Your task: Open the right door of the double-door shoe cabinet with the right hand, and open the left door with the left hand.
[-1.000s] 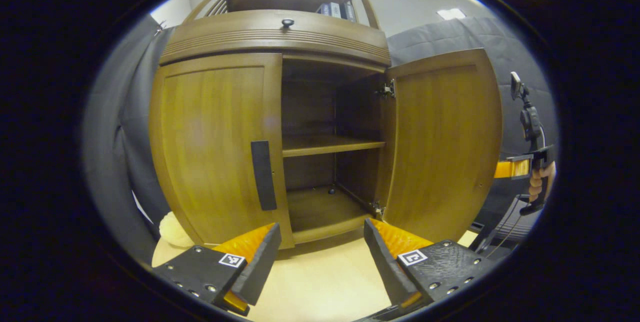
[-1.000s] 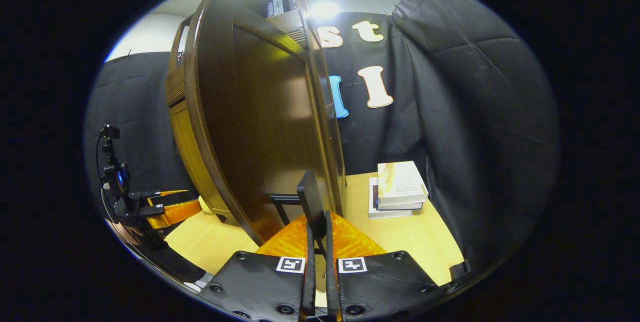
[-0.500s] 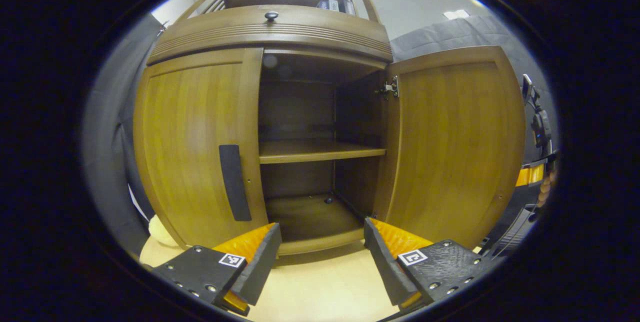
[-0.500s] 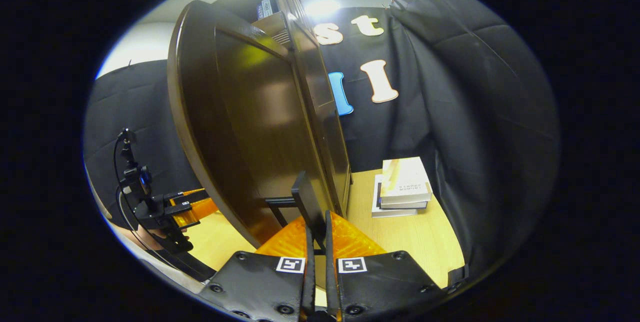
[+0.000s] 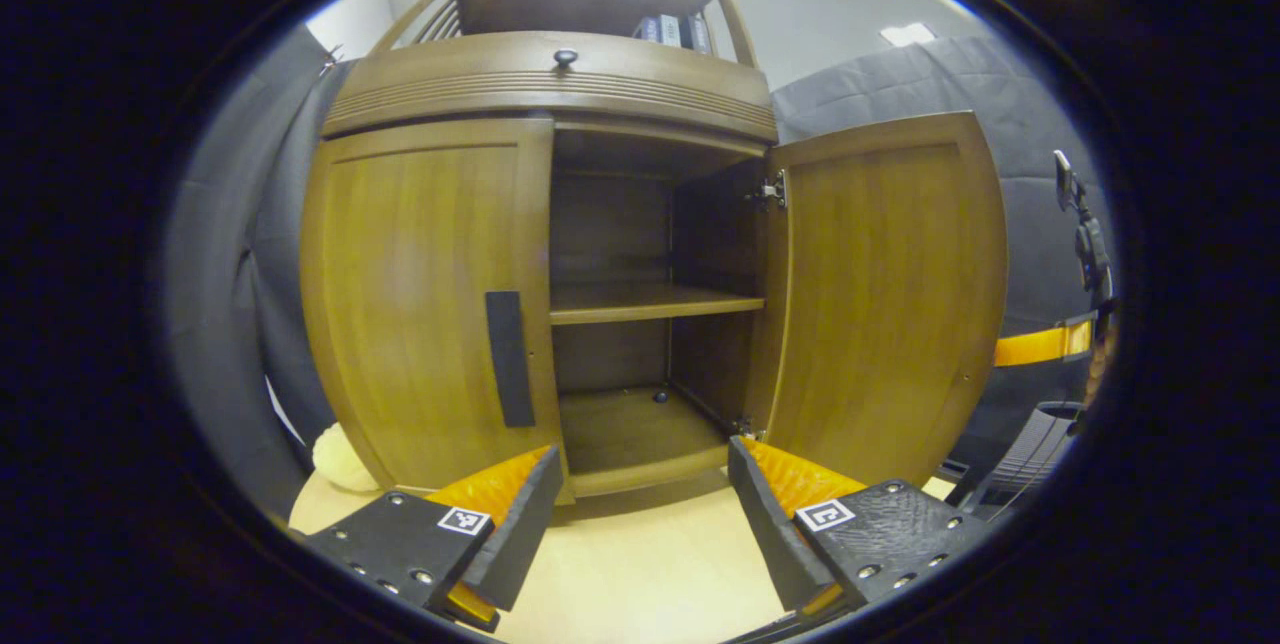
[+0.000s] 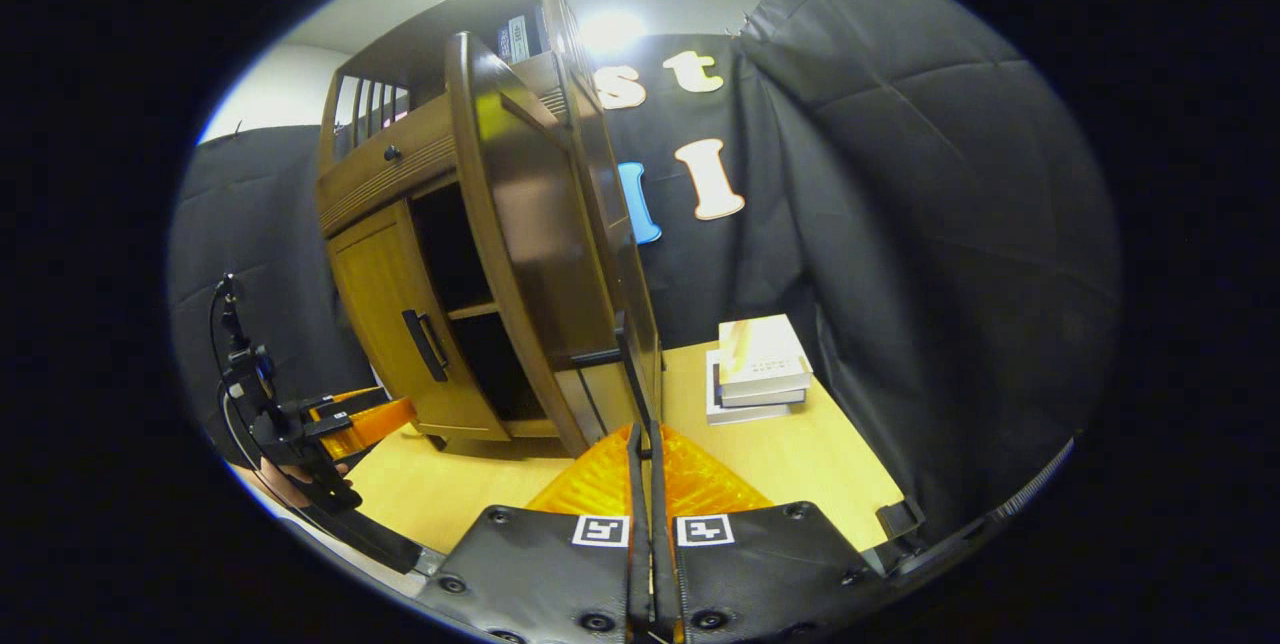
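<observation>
Shoe cabinet (image 5: 560,84): right door (image 5: 880,284) stood open, left door (image 5: 430,294) closed; 2 shelves bare. Your left gripper (image 5: 640,504) was spread before it; your right gripper (image 6: 641,484) pinched the right door's handle (image 6: 625,374).

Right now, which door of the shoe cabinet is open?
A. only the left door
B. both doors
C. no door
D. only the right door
D: in the left gripper view the right door is swung wide, showing the shelf, while the left door sits flat and closed.
</observation>
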Demonstrator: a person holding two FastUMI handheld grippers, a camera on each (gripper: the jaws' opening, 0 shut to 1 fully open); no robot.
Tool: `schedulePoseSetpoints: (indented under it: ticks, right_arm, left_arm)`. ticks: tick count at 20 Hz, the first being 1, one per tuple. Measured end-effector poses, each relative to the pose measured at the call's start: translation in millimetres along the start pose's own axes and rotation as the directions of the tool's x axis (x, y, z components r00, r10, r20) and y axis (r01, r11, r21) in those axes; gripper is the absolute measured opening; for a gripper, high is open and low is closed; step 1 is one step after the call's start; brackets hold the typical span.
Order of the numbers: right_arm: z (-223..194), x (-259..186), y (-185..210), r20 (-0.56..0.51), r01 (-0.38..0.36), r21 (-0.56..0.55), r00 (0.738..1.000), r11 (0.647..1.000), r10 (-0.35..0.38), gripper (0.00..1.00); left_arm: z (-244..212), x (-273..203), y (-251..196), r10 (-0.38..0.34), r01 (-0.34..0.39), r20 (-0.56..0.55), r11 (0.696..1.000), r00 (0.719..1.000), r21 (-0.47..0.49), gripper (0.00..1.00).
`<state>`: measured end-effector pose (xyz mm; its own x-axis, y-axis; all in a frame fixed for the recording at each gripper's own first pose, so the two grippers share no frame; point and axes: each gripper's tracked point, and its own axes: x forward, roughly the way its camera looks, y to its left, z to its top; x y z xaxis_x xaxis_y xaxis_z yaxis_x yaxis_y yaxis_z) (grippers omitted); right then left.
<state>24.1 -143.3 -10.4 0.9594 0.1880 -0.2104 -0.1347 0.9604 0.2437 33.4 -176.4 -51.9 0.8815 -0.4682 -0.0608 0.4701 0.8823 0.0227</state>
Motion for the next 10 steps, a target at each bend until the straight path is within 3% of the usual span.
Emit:
schedulePoseSetpoints:
  ticks: [6,10]
  right_arm:
    - [-4,-35,35,0.075,0.117,-0.004,0.99,0.993,-0.116,0.0]
    - [4,-38,74,0.123,0.106,0.034,0.986,0.994,-0.109,0.0]
  left_arm:
    - [9,-11,41,0.036,-0.037,0.032,0.999,0.999,0.024,0.97]
    - [20,5,62,0.072,-0.073,0.043,0.997,0.996,0.024,0.97]
